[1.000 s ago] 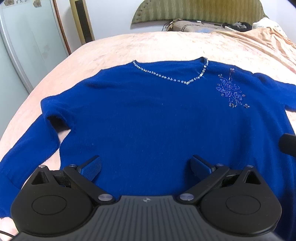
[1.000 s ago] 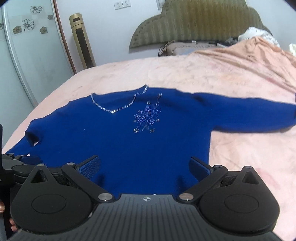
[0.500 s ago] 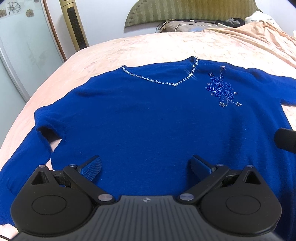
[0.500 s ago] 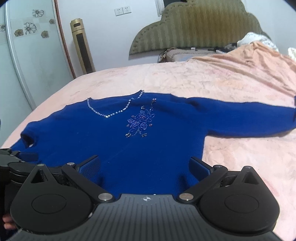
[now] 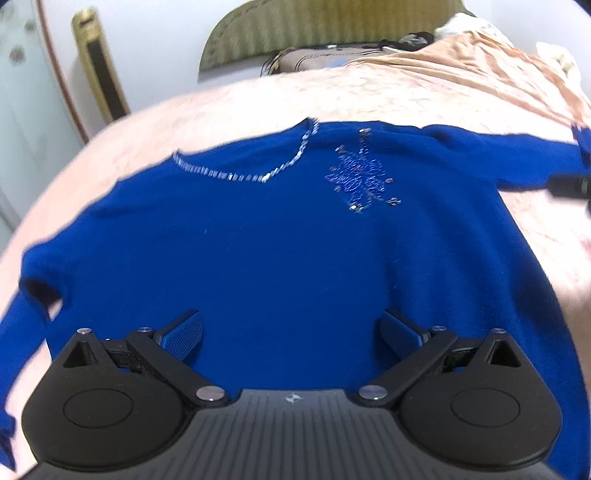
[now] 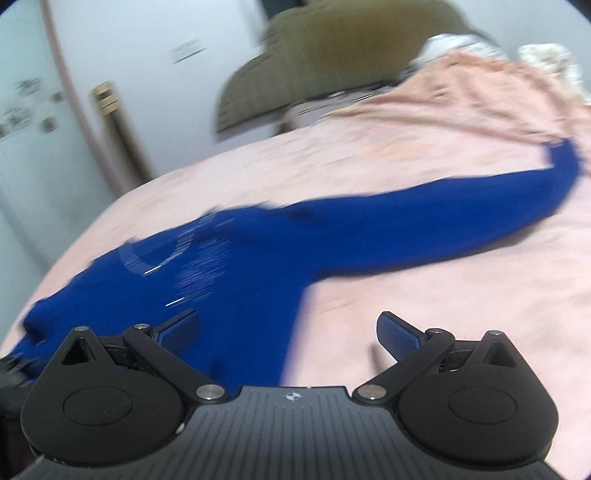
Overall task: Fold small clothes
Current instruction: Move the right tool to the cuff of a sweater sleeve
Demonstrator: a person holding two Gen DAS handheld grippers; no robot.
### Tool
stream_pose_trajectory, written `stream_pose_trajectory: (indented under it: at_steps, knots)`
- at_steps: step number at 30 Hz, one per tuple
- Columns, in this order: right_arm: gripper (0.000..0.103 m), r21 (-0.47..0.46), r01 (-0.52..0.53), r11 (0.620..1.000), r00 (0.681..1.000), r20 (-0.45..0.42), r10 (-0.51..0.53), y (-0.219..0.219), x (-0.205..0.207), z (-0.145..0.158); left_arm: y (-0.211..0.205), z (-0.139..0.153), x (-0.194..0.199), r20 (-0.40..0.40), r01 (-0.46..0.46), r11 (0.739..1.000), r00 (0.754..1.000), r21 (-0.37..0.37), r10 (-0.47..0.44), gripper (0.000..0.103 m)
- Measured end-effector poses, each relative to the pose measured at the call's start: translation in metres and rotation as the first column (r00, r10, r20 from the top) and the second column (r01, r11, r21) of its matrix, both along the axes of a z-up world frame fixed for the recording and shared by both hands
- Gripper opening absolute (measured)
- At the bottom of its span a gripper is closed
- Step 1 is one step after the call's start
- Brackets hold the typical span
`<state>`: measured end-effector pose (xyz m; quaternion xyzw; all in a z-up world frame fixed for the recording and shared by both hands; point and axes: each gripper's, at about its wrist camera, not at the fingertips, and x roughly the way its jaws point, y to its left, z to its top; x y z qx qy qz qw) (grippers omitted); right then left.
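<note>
Lying flat and face up on the pink bedspread (image 5: 369,92), the blue sweater (image 5: 280,251) has its body spread wide toward the near edge of the bed. Its beaded V neckline (image 5: 258,173) points toward the headboard (image 5: 303,33) end, and a sequinned flower (image 5: 360,179) sits just beside the neckline. One sleeve (image 6: 443,229) stretches straight out across the bedspread toward the rumpled peach blanket (image 6: 480,85) at the far corner; the other sleeve (image 5: 22,332) hangs down along the near left edge.

The left gripper (image 5: 291,332) hovers over the lower middle of the sweater's body, jaws spread wide with nothing between them. The right gripper (image 6: 288,332) is likewise wide apart and empty; its left fingertip (image 6: 181,328) is over blue fabric near the sweater's side edge, while its right fingertip (image 6: 397,334) is over bare bedspread. Whether either touches the fabric cannot be told. The right wrist view is heavily motion-blurred. A gold column appliance (image 5: 99,77) stands by the wall beyond the bed's far left corner.
</note>
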<state>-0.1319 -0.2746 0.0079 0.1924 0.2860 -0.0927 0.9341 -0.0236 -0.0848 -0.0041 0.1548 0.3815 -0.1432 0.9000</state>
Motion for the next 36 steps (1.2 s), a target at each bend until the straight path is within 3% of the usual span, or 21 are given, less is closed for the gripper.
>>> stream_pose_trajectory:
  at_steps: [4,6,9,11,13,15,16,23,24,25,26,29,32,34,35,36]
  knots:
    - [0.103,-0.100,0.188,0.977,0.982,-0.011,-0.190,-0.057,-0.004,-0.001,-0.008,-0.001,-0.002,0.033,0.016,0.999,0.999,0.040,-0.017,0.103]
    - [0.103,-0.229,0.277,0.933,0.957,-0.016,-0.288,-0.079,0.003,-0.001,-0.011,-0.001,-0.002,0.030,0.017,0.999,0.999,0.043,-0.018,0.103]
    - [0.103,-0.427,0.367,0.827,0.910,-0.022,-0.415,-0.110,0.027,-0.004,-0.014,-0.001,0.001,0.031,0.018,0.999,0.999,0.049,-0.020,0.103]
    - [0.103,-0.495,0.385,0.779,0.883,-0.048,-0.467,-0.136,0.045,-0.014,-0.013,0.000,-0.001,0.033,0.023,0.998,0.999,0.050,-0.025,0.103]
    - [0.102,-0.519,0.391,0.760,0.849,-0.115,-0.515,-0.162,0.062,-0.026,-0.011,0.002,-0.001,0.035,0.029,0.998,0.999,0.048,-0.031,0.103]
    - [0.102,-0.561,0.395,0.727,0.801,-0.176,-0.572,-0.187,0.070,-0.036,-0.008,0.005,-0.002,0.040,0.034,0.998,0.999,0.047,-0.036,0.103]
    - [0.102,-0.574,0.424,0.701,0.777,-0.167,-0.606,-0.196,0.064,-0.036,-0.008,0.006,-0.002,0.044,0.036,0.998,0.998,0.048,-0.038,0.103]
    - [0.103,-0.527,0.701,0.480,0.544,-0.040,-0.838,-0.273,-0.008,-0.013,-0.013,0.007,0.000,0.043,0.052,0.998,0.998,0.041,-0.053,0.103]
    - [0.103,-0.504,0.735,0.454,0.519,-0.014,-0.855,-0.279,-0.019,-0.009,-0.014,0.007,0.000,0.045,0.054,0.998,0.997,0.045,-0.056,0.103]
    - [0.103,-0.466,0.760,0.453,0.513,0.002,-0.858,-0.282,-0.028,-0.007,-0.016,0.007,-0.001,0.046,0.056,0.997,0.997,0.049,-0.058,0.103]
    - [0.103,-0.395,0.781,0.483,0.530,0.013,-0.848,-0.285,-0.038,-0.003,-0.017,0.007,-0.001,0.049,0.057,0.997,0.997,0.053,-0.060,0.103]
    - [0.103,-0.120,0.775,0.621,0.629,0.048,-0.776,-0.297,-0.056,-0.005,-0.017,0.009,-0.001,0.058,0.059,0.996,0.996,0.061,-0.063,0.103]
    - [0.103,0.022,0.673,0.739,0.735,0.091,-0.672,-0.293,-0.056,-0.006,-0.016,0.012,0.000,0.060,0.059,0.997,0.996,0.057,-0.062,0.103]
    - [0.103,-0.008,0.542,0.840,0.835,0.115,-0.538,-0.279,-0.044,-0.001,-0.016,0.012,0.000,0.061,0.058,0.997,0.996,0.055,-0.061,0.103]
    - [0.103,-0.099,0.472,0.876,0.880,0.105,-0.463,-0.265,-0.034,0.002,-0.017,0.012,0.001,0.058,0.058,0.997,0.996,0.055,-0.062,0.103]
    - [0.103,-0.229,0.405,0.885,0.914,0.071,-0.400,-0.247,-0.022,0.003,-0.018,0.012,0.001,0.055,0.059,0.997,0.997,0.057,-0.062,0.103]
